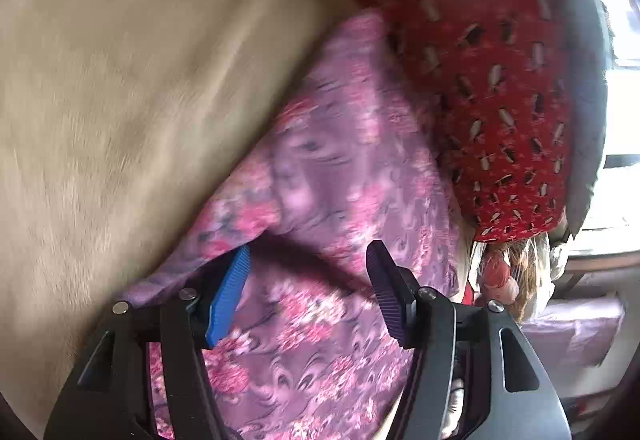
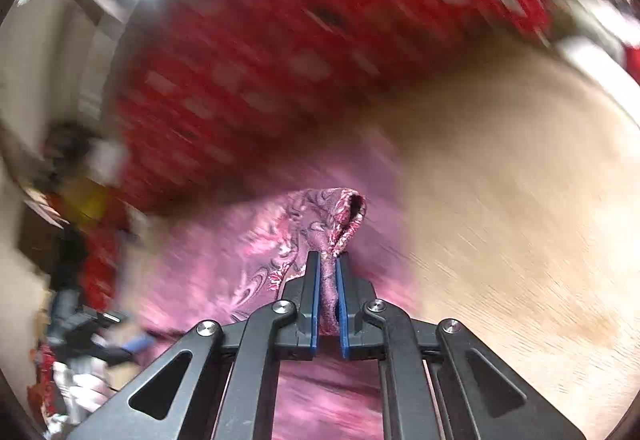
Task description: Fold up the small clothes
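Purple-pink patterned cloth (image 1: pixel 320 167) lies on the tan table (image 1: pixel 120 79), its edge against the red perforated basket (image 1: pixel 500 99). My left gripper (image 1: pixel 308 280) stands half open over it, gripping nothing, probably ready to take an edge. My right gripper (image 2: pixel 329 272) pinches a raised fold (image 2: pixel 332 224) for folding. I can read no writing in this blur.

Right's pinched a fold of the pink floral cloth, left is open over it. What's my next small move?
Probably close the left gripper on the pink floral cloth edge beside its blue pad; its jaws stand open and hold nothing, while the right gripper already pinches a fold.
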